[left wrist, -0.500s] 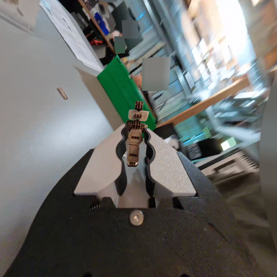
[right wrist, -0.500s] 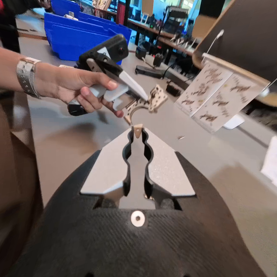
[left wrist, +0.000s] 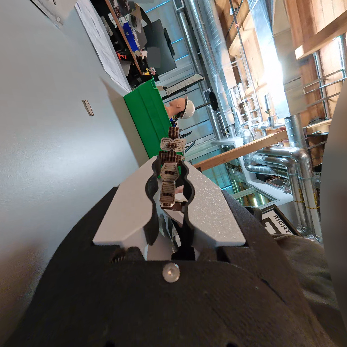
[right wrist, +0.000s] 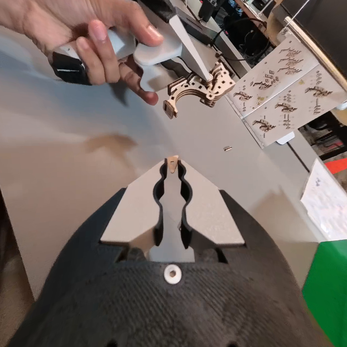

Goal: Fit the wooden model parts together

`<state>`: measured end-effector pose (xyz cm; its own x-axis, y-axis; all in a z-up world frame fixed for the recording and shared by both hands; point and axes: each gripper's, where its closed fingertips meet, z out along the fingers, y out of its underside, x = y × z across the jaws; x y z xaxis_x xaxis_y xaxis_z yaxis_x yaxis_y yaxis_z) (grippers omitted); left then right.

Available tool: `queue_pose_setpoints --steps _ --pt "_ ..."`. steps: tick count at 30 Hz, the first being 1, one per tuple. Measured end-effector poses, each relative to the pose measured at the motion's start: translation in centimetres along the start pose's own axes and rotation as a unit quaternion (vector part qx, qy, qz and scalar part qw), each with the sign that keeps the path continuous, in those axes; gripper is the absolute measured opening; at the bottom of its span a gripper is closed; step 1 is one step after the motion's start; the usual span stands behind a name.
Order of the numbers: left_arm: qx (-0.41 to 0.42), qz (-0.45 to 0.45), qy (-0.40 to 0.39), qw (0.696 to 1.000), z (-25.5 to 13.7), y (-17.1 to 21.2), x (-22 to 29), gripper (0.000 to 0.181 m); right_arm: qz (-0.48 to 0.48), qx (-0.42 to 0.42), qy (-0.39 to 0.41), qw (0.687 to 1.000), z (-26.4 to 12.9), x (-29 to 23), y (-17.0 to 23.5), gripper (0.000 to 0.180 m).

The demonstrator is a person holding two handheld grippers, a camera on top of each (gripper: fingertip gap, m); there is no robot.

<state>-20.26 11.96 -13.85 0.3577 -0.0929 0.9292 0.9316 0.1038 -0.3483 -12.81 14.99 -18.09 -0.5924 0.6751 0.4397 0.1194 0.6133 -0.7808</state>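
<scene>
Holding the model (right wrist: 201, 88) tight in my left claw (left wrist: 170, 161), right claw (right wrist: 172, 161) pinching a wedge (right wrist: 172, 166); not joined yet.

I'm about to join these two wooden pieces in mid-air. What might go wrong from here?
1. The small wedge piece is pinched only at the tips of the right gripper, so pushing may twist or drop it.
2. The curved wooden assembly hangs from the left gripper above the table unsupported, so it may pivot.
</scene>
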Motion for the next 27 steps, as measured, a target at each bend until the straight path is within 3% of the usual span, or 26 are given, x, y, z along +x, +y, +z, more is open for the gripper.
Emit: queue_pose_setpoints --steps 1,18,27 --pt "0.0 -0.002 0.001 1.0 0.0 0.1 0.0 0.018 -0.007 -0.001 0.003 1.0 0.0 0.0 0.0 0.009" --pt "-0.012 -0.009 0.03 0.999 0.4 1.0 1.1 0.018 -0.106 -0.018 0.03 0.994 0.1 -0.9 -0.4 0.009" --pt "-0.007 -0.034 0.106 0.994 0.4 1.0 3.3 0.017 -0.118 -0.017 0.038 0.992 0.0 -0.9 -0.6 0.009"
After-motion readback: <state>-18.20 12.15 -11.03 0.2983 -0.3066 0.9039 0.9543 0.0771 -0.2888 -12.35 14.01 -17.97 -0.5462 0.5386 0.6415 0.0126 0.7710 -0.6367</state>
